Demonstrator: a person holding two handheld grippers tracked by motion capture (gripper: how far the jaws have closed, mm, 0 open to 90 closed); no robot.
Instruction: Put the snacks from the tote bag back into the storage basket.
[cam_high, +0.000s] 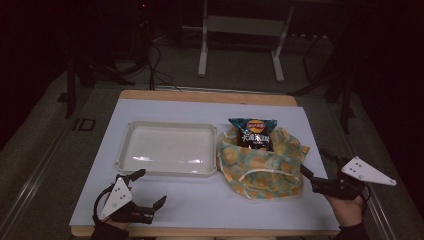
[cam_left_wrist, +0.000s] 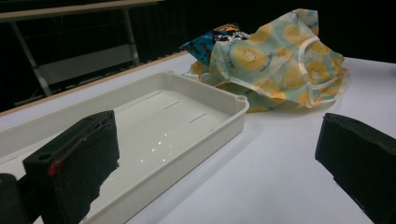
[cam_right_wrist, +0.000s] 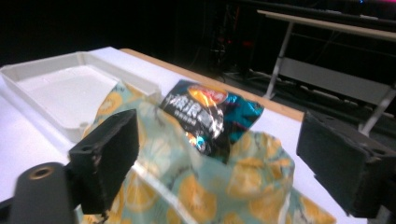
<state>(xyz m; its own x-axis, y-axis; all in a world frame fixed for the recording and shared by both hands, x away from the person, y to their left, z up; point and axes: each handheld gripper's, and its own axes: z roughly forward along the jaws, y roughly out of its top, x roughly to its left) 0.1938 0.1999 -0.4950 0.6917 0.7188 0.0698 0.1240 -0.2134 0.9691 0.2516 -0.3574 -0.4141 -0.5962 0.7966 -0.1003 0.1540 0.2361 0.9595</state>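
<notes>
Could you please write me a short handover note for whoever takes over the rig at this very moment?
Left gripper: open, holding nothing, at the near left of the table, just in front of the tray.
Right gripper: open, holding nothing, at the right edge of the fruit-print bag.
Chip packet: sticking out of the bag's far opening, partly inside.
Tray: nothing in it.
Done: nothing gripped or moved into the tray.
Left: probably grip the bag or the packet; the right gripper is nearest.

The chip bag (cam_right_wrist: 208, 115), far right on the table, bears a red-and-yellow round logo and white Chinese characters, too blurred to read.
</notes>
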